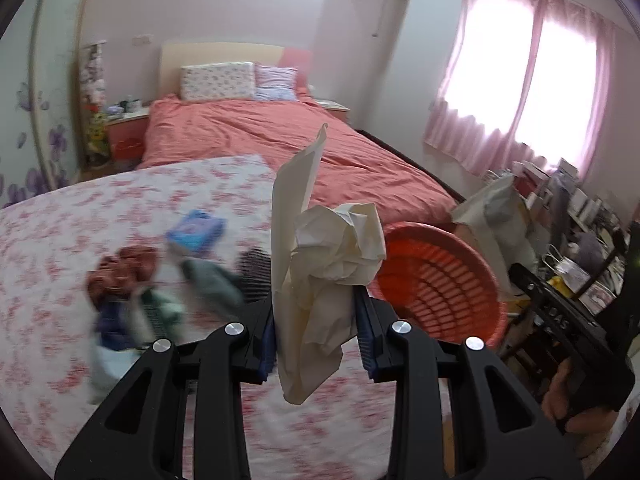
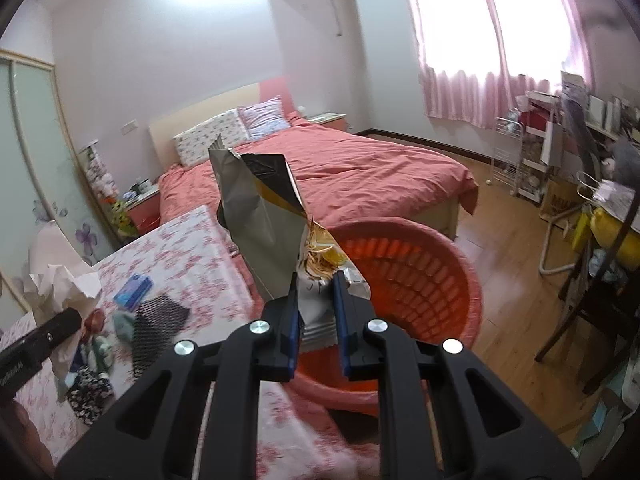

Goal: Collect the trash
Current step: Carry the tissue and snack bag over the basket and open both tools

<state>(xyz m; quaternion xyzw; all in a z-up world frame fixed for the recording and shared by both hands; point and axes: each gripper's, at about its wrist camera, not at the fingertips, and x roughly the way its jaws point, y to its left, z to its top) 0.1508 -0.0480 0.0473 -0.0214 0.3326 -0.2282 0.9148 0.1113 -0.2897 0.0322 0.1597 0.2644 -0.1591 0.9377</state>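
My left gripper (image 1: 316, 332) is shut on a wad of crumpled white paper (image 1: 320, 256) that sticks up between its blue pads, above the floral tablecloth (image 1: 60, 248). The right gripper (image 2: 316, 312) is shut on an empty silver snack bag (image 2: 260, 208) with a yellow and black print, held upright. An orange-red slatted basket (image 1: 444, 280) stands just right of the table edge, right of the paper; the same basket (image 2: 412, 272) lies directly beyond the snack bag. In the right wrist view the left gripper's paper (image 2: 60, 284) shows at the far left.
On the table lie a blue packet (image 1: 196, 230), a black mesh item (image 2: 158, 320), and a blurred pile of small items (image 1: 132, 292). A bed with a salmon cover (image 2: 360, 172) fills the background. Cluttered shelves (image 2: 560, 152) and a chair (image 2: 592, 308) stand at right on the wood floor.
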